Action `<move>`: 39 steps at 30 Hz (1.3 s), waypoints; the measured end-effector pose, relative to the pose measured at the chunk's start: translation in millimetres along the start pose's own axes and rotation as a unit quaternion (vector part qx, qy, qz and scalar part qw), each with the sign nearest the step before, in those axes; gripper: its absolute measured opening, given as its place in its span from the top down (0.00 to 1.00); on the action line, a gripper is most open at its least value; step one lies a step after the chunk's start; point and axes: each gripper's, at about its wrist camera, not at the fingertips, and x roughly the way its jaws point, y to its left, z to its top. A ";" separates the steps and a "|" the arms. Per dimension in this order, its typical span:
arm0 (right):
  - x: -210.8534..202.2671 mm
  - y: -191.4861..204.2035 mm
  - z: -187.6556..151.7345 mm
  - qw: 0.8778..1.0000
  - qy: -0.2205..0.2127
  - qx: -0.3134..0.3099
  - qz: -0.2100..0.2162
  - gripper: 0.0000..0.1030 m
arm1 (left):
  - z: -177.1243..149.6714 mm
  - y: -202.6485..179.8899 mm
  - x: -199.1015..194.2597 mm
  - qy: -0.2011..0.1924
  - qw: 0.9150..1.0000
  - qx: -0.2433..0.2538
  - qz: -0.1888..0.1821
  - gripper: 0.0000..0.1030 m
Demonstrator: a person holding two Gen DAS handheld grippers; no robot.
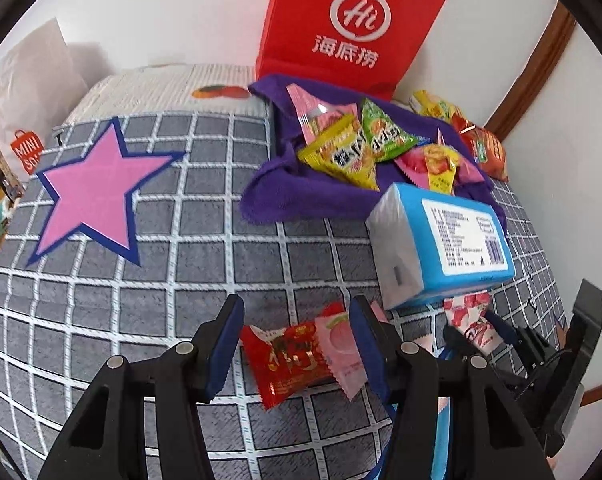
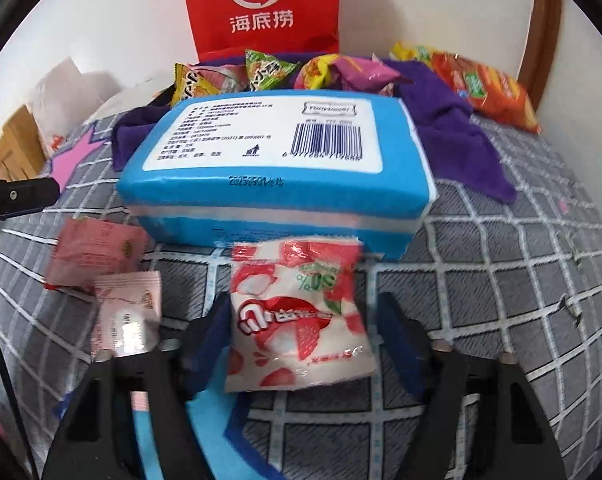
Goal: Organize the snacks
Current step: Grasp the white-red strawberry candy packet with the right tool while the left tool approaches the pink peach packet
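While right gripper (image 2: 301,320) straddles strawberry packet (image 2: 297,316), tissue pack (image 2: 277,168) ahead

Each tool (image 1: 297,344) (image 2: 305,332) has black angular arms, silver pivot screws and ribbed blue pads (image 1: 225,344)

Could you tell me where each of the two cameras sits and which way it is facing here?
Left wrist: on the left tongs, looking along them over the checked bedcover at a red packet; the right tongs show alongside.
Right wrist: on the right tongs, facing a strawberry packet and the blue tissue pack.
Shared: tissue pack, purple cloth, red bag.
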 end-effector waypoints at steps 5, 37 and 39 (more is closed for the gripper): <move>-7.4 -13.8 -5.6 1.000 -0.001 0.003 0.005 0.43 | -7.9 -12.4 1.3 0.008 1.000 0.008 -0.022 0.49; -21.6 -68.8 -25.9 0.998 -0.032 0.059 -0.003 0.41 | -32.5 -70.3 8.9 0.007 0.993 0.115 0.040 0.47; -21.4 -68.1 -25.9 0.998 -0.031 0.057 -0.004 0.40 | -26.5 -70.9 8.2 -0.001 0.993 0.113 0.030 0.47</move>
